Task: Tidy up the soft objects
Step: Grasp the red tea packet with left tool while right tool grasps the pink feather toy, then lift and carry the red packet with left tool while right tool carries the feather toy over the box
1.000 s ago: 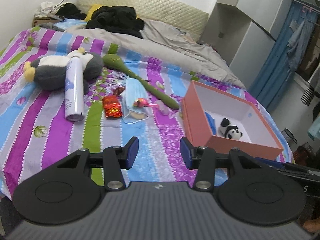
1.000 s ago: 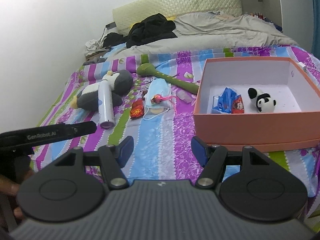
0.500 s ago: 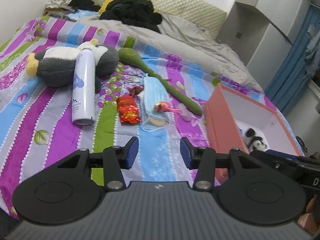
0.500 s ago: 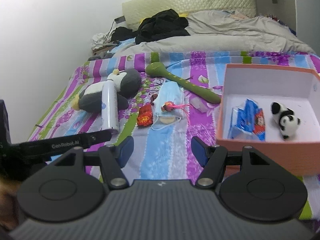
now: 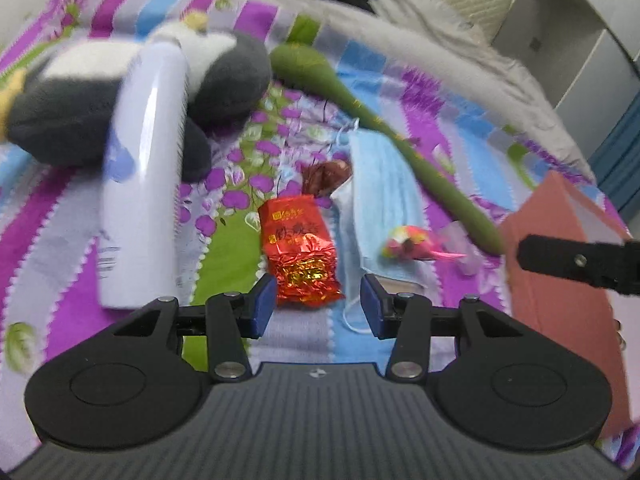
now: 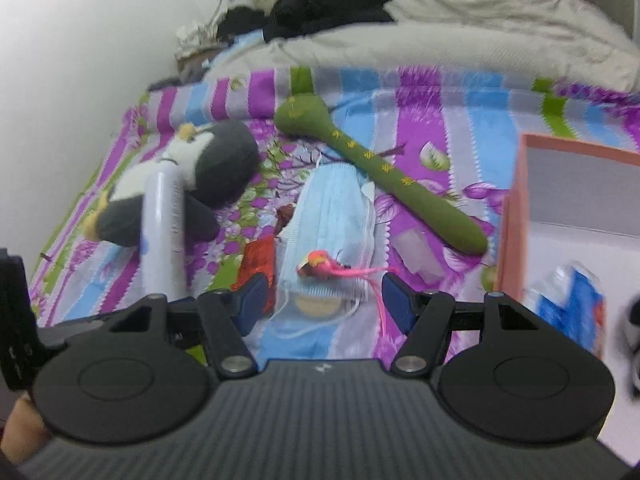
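Observation:
On the striped bedspread lies a grey and white plush penguin point(image 5: 224, 68) point(image 6: 216, 160) with a white spray bottle point(image 5: 140, 184) point(image 6: 162, 236) resting against it. A red foil packet point(image 5: 300, 256) point(image 6: 260, 260) sits just ahead of my left gripper point(image 5: 318, 306), whose jaws stand open and empty. A blue face mask point(image 5: 384, 200) point(image 6: 332, 216) carries a small pink bird toy point(image 5: 412, 244) point(image 6: 320, 266). My right gripper point(image 6: 324, 300) hangs open over the mask's near end. A long green plush point(image 5: 380, 128) point(image 6: 384, 172) runs toward the pink box point(image 5: 560, 280) point(image 6: 516, 216).
The box holds a blue snack packet point(image 6: 576, 300). A dark wrapped sweet point(image 5: 326, 176) lies by the mask. A grey duvet point(image 6: 440, 48) and black clothes point(image 6: 332, 0) fill the bed's far end. The wall point(image 6: 80, 40) is to the left.
Both grippers have swept left and down toward the bed, away from the box. The packet, mask and penguin now loom much closer. The jaws have kept the same gap.

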Motion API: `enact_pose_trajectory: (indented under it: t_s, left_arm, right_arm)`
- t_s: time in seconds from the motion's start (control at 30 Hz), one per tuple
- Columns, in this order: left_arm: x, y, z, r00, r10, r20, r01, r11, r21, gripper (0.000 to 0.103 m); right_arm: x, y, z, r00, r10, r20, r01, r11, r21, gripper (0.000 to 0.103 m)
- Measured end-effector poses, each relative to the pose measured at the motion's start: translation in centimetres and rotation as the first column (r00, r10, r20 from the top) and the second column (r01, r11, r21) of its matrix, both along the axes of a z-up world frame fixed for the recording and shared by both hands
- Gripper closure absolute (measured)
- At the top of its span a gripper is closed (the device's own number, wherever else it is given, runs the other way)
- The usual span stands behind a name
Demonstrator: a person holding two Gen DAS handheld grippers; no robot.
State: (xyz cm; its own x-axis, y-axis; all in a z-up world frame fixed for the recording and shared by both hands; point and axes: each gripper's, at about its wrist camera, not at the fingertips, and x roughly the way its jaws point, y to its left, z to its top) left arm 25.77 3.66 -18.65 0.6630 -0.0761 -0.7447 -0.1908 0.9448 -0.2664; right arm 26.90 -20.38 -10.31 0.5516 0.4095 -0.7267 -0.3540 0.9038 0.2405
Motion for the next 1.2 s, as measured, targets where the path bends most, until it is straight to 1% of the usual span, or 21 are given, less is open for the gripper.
enact_pose_trajectory:
  t_s: [0.07,0.13,0.2,0.3,0.43,0.5,0.57,0.6,0.63,0.67,0.7,0.73,0.77,0.87,1.07,1.2]
  left_arm:
    - [1.7,0.3,-1.4,0.999,0.004,-0.033,-0.004,1.0,-0.013,0.05]
    - [3.1,0.6,-2.7,0.997,0.006,-0.071,-0.007,1.0,-0.016,0.036]
    - [4.1,0.8,-3.6,0.995,0.012,-0.102,-0.014,1.0,-0.014,0.034]
    - [5.0,1.2,-4.3,0.993,0.012,-0.119,-0.014,1.0,-0.016,0.034]
    - [5.7,0.9,-5.0,0.991,-0.016,-0.131,0.016,1.0,0.004,0.034]
    - [5.9,0.7,-5.1,0.992,-0.03,-0.124,0.032,0.999,0.01,0.034]
    - [6.0,0.4,-5.2,0.992,-0.054,-0.114,0.058,0.998,0.032,0.035]
    - [6.1,0.2,-5.2,0.991,-0.062,-0.115,0.067,0.997,0.04,0.036]
    - [6.0,0.2,-5.2,0.992,-0.064,-0.112,0.069,0.997,0.041,0.04]
    - [5.9,0.2,-5.3,0.992,-0.067,-0.106,0.071,0.997,0.038,0.042]
    - [5.7,0.2,-5.3,0.992,-0.073,-0.101,0.077,0.996,0.038,0.042]
    - [5.5,0.0,-5.3,0.993,-0.079,-0.093,0.084,0.995,0.047,0.043]
    - [5.3,-0.2,-5.4,0.993,-0.085,-0.083,0.09,0.994,0.06,0.043]
    - [4.7,-0.4,-5.5,0.995,-0.084,-0.054,0.088,0.993,0.075,0.044]
    - [2.7,-0.9,-5.0,0.997,-0.081,-0.002,0.08,0.994,0.068,0.044]
    - [0.0,-1.2,-3.6,0.996,-0.082,0.034,0.079,0.995,0.067,0.044]
  right_arm:
    - [2.0,0.7,-1.2,0.999,0.004,-0.041,-0.005,1.0,-0.01,0.038]
    - [3.6,1.3,-2.0,0.997,0.013,-0.073,-0.014,1.0,-0.014,0.038]
    - [4.8,1.9,-2.9,0.993,0.018,-0.113,-0.02,1.0,-0.017,0.038]
    - [6.3,2.7,-4.0,0.986,0.033,-0.162,-0.036,0.999,-0.016,0.04]
    - [7.7,3.7,-4.9,0.982,0.054,-0.181,-0.059,0.998,-0.024,0.04]
    - [8.3,4.1,-5.5,0.978,0.057,-0.202,-0.064,0.998,-0.029,0.041]
    - [8.7,4.4,-6.1,0.973,0.057,-0.225,-0.066,0.997,-0.032,0.041]
    - [8.7,4.4,-6.3,0.972,0.061,-0.228,-0.069,0.997,-0.027,0.041]
    - [8.7,4.6,-6.5,0.97,0.067,-0.233,-0.076,0.997,-0.028,0.041]
    - [8.6,4.7,-6.8,0.969,0.071,-0.238,-0.082,0.996,-0.036,0.043]
    - [8.5,4.8,-7.0,0.967,0.073,-0.245,-0.087,0.995,-0.05,0.048]
    - [8.3,4.9,-7.4,0.964,0.076,-0.256,-0.092,0.994,-0.054,0.051]
    - [8.1,4.8,-7.7,0.962,0.077,-0.263,-0.092,0.995,-0.046,0.051]
    - [7.2,4.4,-7.6,0.969,0.077,-0.236,-0.084,0.996,-0.022,0.052]
    - [4.9,3.4,-6.2,0.989,0.059,-0.133,-0.067,0.996,-0.053,0.052]
    - [2.0,2.4,-4.4,0.997,0.042,-0.065,-0.046,0.997,-0.062,0.052]
